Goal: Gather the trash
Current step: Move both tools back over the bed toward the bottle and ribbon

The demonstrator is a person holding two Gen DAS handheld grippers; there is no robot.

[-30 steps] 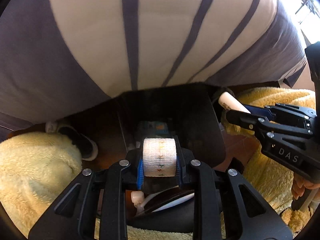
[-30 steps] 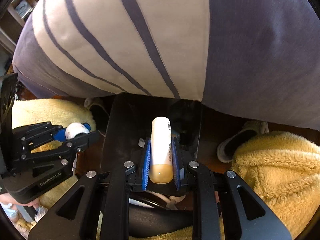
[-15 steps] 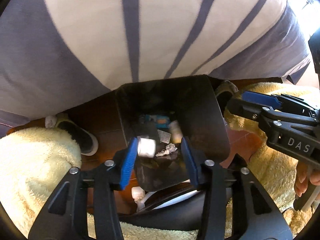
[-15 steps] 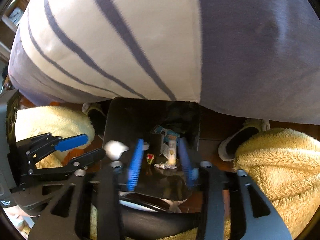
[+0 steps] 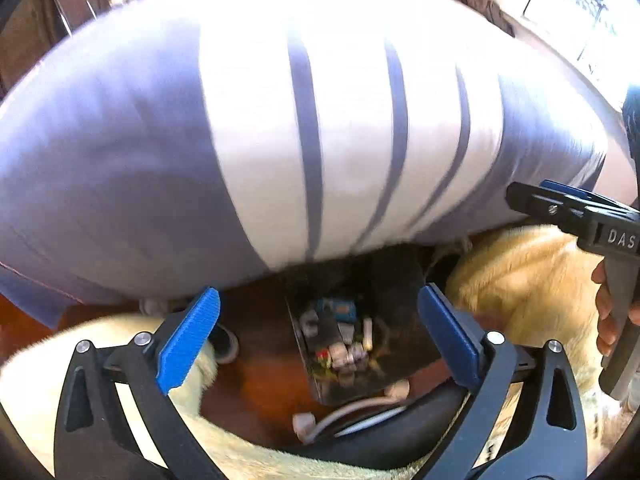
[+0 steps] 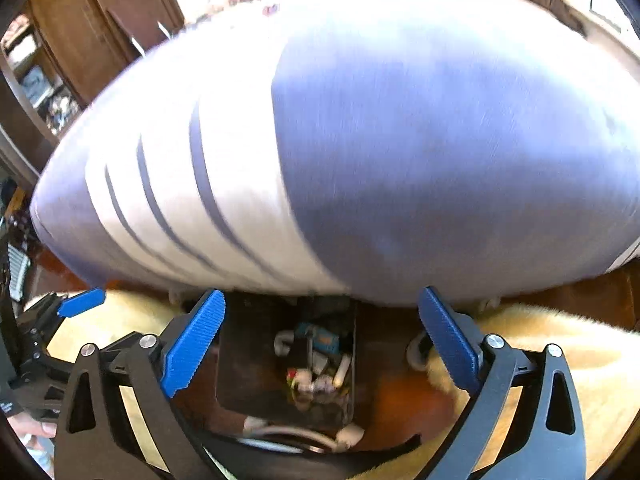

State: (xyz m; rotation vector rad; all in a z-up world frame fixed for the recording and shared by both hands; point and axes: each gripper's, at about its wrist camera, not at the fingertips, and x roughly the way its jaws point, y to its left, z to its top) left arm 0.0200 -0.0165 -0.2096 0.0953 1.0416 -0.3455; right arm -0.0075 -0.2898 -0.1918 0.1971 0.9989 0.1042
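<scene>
A: Where do the two tools stand?

B: Both are above a dark bin (image 5: pixel 400 288) on the floor. The left gripper (image 5: pixel 320 336) has its blue pads spread wide with nothing between them. The right gripper (image 6: pixel 320 336) is the same: jaws far apart, holding nothing.

A: And the trash?

B: The trash (image 5: pixel 340 340) lies down inside the bin, a small heap of white bits, a teal wrapper and something red. From the right wrist view the same heap (image 6: pixel 316 368) sits toward the bin's right wall. The frames are blurred, so I cannot name the single pieces with any certainty.

A: How much room is around the bin?

B: Little. A large striped cushion (image 5: pixel 304 140), grey-blue and white, bulges over the far rim and hides the bin's back edge. Fluffy yellow fabric (image 5: pixel 532 280) crowds it on the right, and more of it (image 5: pixel 36 380) lies to the left. Bare reddish-brown floor (image 5: pixel 260 384) shows in a narrow strip beside the bin's left wall. A white cable with a plug (image 5: pixel 344 412) lies just at the near rim.

A: Do the tools crowd each other?

B: In the left wrist view the right tool sits off at the right edge, well apart from the left pads, with a hand (image 5: pixel 608 312) on its grip.
</scene>
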